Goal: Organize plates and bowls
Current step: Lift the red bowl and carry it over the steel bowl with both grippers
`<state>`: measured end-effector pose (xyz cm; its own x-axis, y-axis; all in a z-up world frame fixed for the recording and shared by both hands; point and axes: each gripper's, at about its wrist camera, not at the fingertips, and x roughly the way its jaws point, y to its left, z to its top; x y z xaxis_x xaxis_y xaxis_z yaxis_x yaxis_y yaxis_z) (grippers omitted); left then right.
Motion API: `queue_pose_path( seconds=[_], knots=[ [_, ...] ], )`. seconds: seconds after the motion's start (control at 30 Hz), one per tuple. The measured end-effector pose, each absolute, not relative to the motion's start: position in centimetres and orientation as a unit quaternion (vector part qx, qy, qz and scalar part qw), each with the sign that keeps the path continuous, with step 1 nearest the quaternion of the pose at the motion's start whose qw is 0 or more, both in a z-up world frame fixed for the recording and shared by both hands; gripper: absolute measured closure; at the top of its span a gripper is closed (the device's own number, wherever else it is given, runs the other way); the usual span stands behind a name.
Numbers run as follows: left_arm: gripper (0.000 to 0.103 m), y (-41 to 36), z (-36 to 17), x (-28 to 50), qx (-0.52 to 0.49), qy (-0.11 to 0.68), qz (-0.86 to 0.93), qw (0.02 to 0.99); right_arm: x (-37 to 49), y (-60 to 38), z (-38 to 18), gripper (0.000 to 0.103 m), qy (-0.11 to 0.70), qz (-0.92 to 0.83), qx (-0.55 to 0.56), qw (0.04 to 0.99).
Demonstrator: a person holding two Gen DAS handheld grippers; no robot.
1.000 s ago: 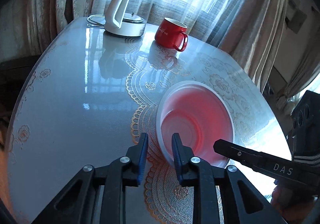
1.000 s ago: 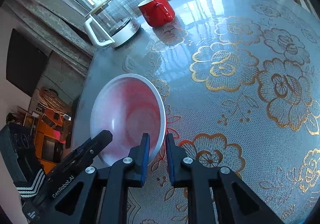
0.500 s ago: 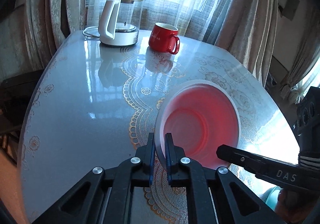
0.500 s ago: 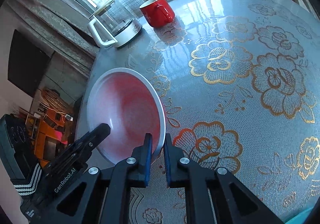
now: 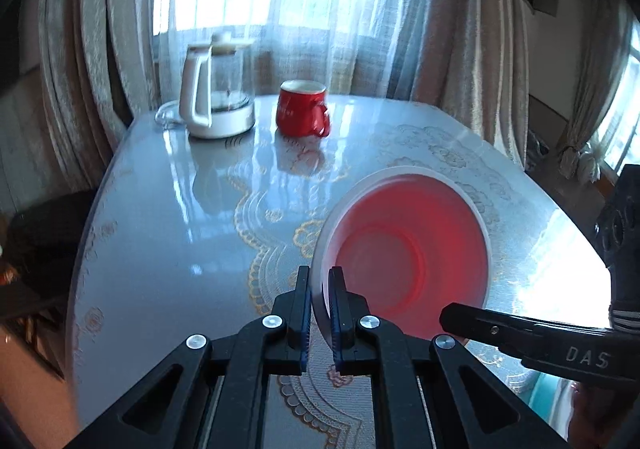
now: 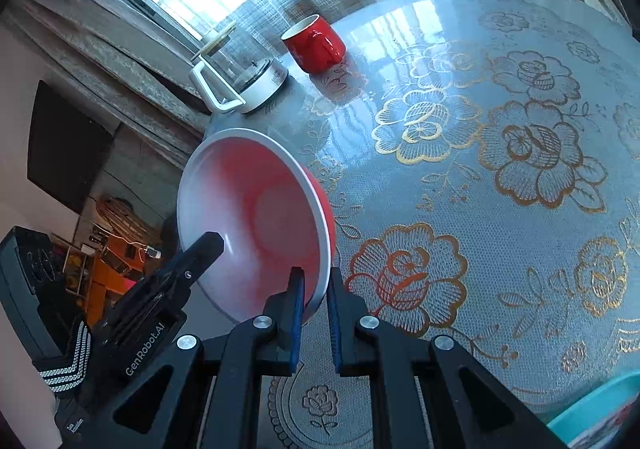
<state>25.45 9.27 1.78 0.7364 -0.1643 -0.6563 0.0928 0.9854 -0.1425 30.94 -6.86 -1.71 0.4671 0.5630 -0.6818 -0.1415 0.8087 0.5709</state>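
A glossy table [image 5: 168, 233] with gold lace flowers stands by a curtained window; your two tongs share one bowl [image 5: 412, 249].

Your left gripper [image 5: 319, 289] is clamped on the bowl's near-left rim, and your right gripper [image 6: 316, 289] is clamped on the rim at the opposite side. The bowl, white-rimmed with a red inside, is tilted above the cloth. A kettle [image 5: 212, 105] and a red mug [image 5: 302, 115] stand well apart from it at the far edge.
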Motion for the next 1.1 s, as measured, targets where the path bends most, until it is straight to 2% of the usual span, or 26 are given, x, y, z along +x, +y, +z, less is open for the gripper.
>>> queue_pose_path(
  seconds=[0.3,0.53,1.1],
  knots=[
    [0.095,7.5,4.9,21.4,-0.023,0.311,-0.066,0.948,27.8,-8.5,0.3,0.092,0.444,0.224,0.233,0.836],
    [0.095,7.3,6.1,16.7,-0.035,0.305,-0.069,0.949,24.1,-9.8,1.3,0.092,0.430,0.242,0.239,0.836],
    [0.093,4.9,5.2,8.7,-0.027,0.320,-0.051,0.946,16.3,-11.4,0.6,0.092,0.427,0.262,0.236,0.833]
  ],
)
